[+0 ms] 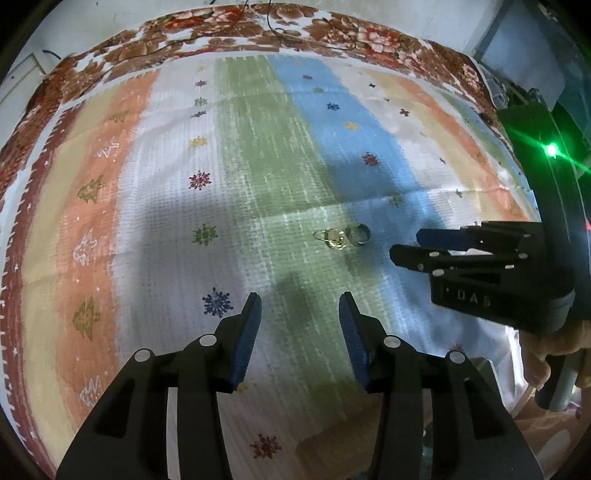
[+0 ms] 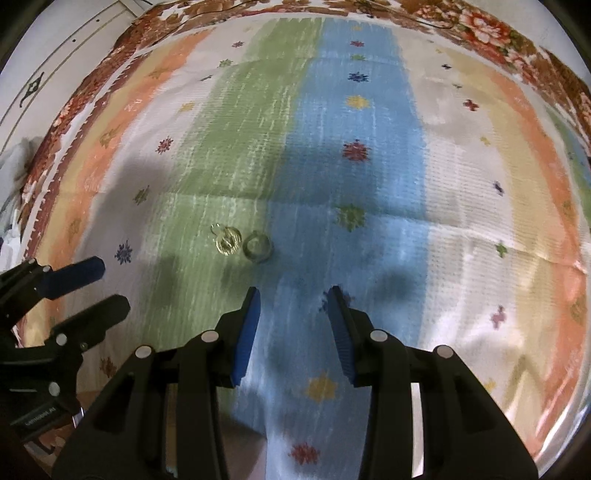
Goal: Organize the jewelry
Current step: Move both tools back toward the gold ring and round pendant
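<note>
Two small pieces of jewelry lie side by side on the striped cloth, on its green band. One is a gold earring (image 1: 332, 239) with a hook, also in the right wrist view (image 2: 227, 240). The other is a silvery ring (image 1: 357, 233), to its right (image 2: 257, 246). My left gripper (image 1: 300, 306) is open and empty, hovering short of them. My right gripper (image 2: 293, 300) is open and empty, just short and right of the ring. The right gripper (image 1: 404, 244) shows at the right of the left wrist view, the left gripper (image 2: 110, 284) at the left of the right wrist view.
The striped patterned cloth (image 1: 258, 155) covers a table with a floral brown cover (image 1: 221, 26) beneath it. Thin cables (image 1: 288, 31) lie at the far edge. A white cabinet door (image 2: 55, 55) stands beyond the table at the left.
</note>
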A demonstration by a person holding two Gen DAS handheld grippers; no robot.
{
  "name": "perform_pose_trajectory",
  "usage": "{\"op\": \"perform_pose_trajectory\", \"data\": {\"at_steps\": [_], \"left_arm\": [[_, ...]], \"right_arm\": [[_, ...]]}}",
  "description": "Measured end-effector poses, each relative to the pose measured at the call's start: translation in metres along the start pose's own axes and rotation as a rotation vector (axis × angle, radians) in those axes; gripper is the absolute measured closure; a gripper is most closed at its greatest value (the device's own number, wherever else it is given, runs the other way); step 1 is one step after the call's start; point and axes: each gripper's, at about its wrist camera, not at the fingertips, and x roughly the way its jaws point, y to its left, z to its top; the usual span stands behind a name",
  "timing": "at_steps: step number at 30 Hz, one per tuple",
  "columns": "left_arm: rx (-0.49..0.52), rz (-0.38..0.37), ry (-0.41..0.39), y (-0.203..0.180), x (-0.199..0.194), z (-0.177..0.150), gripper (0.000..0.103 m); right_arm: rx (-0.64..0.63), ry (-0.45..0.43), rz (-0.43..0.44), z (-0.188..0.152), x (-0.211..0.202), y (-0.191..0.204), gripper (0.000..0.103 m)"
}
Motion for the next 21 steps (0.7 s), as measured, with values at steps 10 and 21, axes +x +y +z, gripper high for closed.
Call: {"op": "perform_pose_trajectory", "data": {"at_steps": [10,21], "left_arm": [[-0.005,-0.008,0.024,0.012,0.016,0.008,0.057],[-0.01,-0.013,0.042,0.016,0.03,0.014,0.057]], "right_arm": [[-0.012,0.015,0.009,0.019,0.021,0.006,0.063],[-0.031,0.019,0.034,0.03,0.023,0.017,0.061]]}}
